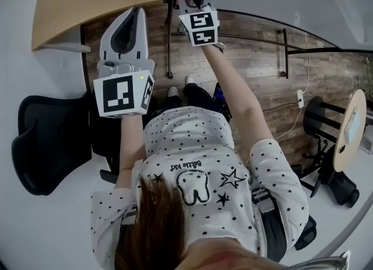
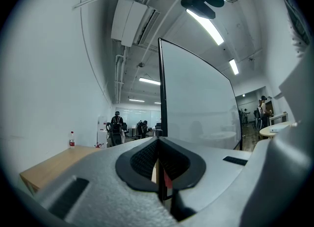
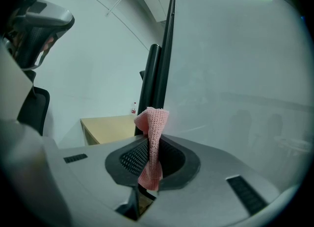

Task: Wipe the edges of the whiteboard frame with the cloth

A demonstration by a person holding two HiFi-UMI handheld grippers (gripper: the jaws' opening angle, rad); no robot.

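The whiteboard frame [image 3: 168, 35] is cut off at the right gripper view's top edge; distant people [image 2: 117, 123] are indistinct.

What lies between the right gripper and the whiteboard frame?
Only the cloth, pinched in the right gripper, shown in the right gripper view; contact with the frame unclear.

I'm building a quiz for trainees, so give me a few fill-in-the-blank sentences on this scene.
1. The right gripper is shut on a pink ___.
2. The whiteboard frame is ___ in colour.
3. The left gripper, jaws together, holds ___.

Missing words: cloth; black; nothing.
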